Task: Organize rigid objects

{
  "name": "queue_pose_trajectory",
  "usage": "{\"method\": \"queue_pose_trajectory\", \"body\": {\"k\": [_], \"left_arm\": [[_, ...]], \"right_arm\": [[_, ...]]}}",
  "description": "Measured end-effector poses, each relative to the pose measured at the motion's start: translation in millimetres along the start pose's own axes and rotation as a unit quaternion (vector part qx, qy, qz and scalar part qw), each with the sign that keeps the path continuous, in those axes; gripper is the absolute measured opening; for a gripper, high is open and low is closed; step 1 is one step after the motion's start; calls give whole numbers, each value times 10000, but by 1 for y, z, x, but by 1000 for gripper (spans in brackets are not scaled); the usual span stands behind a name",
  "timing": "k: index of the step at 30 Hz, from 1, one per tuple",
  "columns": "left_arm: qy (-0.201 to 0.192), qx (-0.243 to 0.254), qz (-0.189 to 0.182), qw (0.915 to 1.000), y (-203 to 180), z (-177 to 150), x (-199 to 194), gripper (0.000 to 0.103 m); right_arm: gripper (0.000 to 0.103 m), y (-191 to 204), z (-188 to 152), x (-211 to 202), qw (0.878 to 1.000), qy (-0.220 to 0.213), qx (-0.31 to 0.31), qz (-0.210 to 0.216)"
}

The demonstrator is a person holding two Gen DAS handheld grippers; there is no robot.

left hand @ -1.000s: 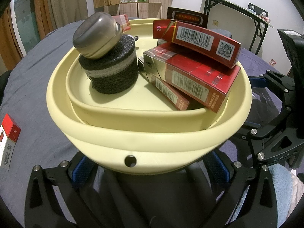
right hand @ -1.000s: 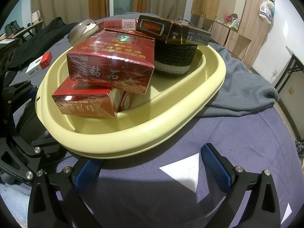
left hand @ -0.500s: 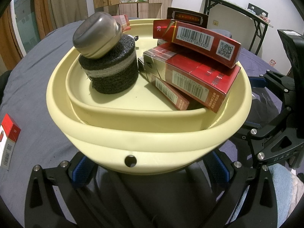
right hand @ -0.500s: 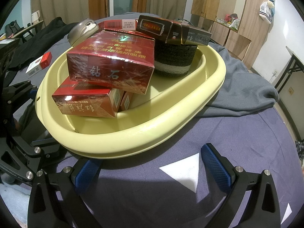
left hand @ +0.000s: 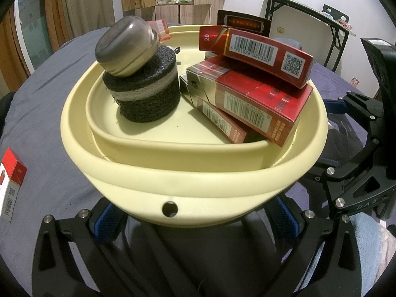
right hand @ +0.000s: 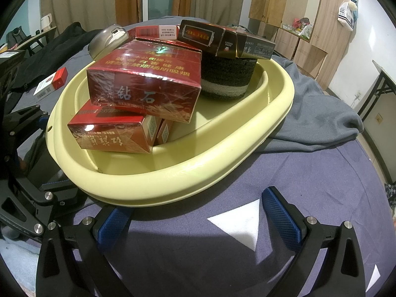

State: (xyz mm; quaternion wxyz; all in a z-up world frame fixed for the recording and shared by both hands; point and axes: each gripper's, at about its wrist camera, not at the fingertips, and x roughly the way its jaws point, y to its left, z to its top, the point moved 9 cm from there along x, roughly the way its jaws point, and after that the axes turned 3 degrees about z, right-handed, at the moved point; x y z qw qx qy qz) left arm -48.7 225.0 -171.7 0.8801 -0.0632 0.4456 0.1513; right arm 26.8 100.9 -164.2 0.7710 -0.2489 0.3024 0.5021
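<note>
A cream basin sits on a purple-grey cloth. It holds several red boxes in a leaning stack. A grey metal tin tops a black foam cylinder. A dark brown box rests on another black foam cylinder. My left gripper is open, and its blue pads straddle the basin's near rim from below. My right gripper is open at the basin's other side, with one pad tucked under the rim. Neither holds anything.
A loose red-and-white box lies on the cloth outside the basin. A grey garment is bunched behind the basin, and dark clothing lies at the far left. A folding table and wooden cupboards stand beyond.
</note>
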Motion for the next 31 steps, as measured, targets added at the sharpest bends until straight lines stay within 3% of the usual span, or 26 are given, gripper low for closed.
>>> {"method": "queue_pose_trajectory", "body": {"k": [31], "left_arm": [[-15,2,-9,10000,-2,1,0,103]], "right_arm": [[103,0,0,0,10000,1,-1,2]]}}
